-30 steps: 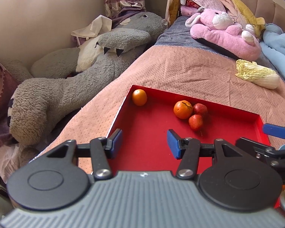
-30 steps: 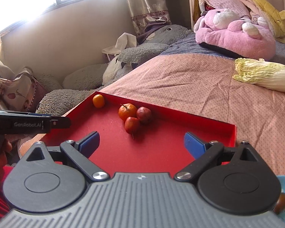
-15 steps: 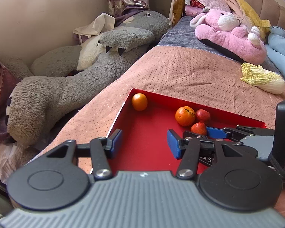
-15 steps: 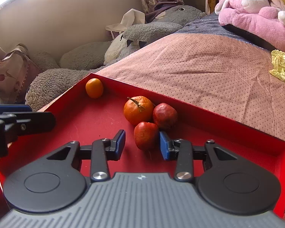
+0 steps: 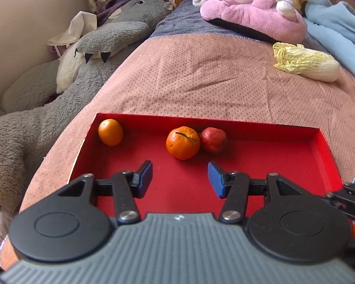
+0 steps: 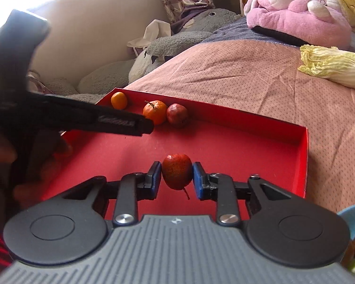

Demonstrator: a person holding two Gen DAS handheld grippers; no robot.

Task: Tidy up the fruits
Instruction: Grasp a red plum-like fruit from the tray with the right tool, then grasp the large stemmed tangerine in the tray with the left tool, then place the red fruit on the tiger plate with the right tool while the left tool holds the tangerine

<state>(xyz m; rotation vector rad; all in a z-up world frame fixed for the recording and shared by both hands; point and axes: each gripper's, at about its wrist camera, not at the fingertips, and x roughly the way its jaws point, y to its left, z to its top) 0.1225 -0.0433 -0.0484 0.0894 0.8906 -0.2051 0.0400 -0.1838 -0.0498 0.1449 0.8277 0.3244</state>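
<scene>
A red tray (image 5: 319,151) lies on the pink bedspread. In it sit a small orange (image 5: 110,132) at the far left corner, a larger orange with a stem (image 5: 183,142) and a red fruit (image 5: 213,139) touching it. My left gripper (image 5: 179,179) is open and empty, over the tray just short of the larger orange. My right gripper (image 6: 177,177) is shut on a second small red fruit (image 6: 177,171) with its stem hanging down, held above the tray floor (image 6: 248,146). The left gripper's body (image 6: 83,116) crosses the right wrist view at left.
A cabbage (image 5: 305,61) lies on the bed at the far right. A pink plush (image 5: 253,7) and a grey plush (image 5: 101,47) lie beyond and to the left. A blue bowl (image 6: 352,215) with fruits sits at the right gripper's lower right.
My right gripper closed on the nearest red fruit, lifted it and drew back from the other two. My left gripper moved closer over the tray, still open.
</scene>
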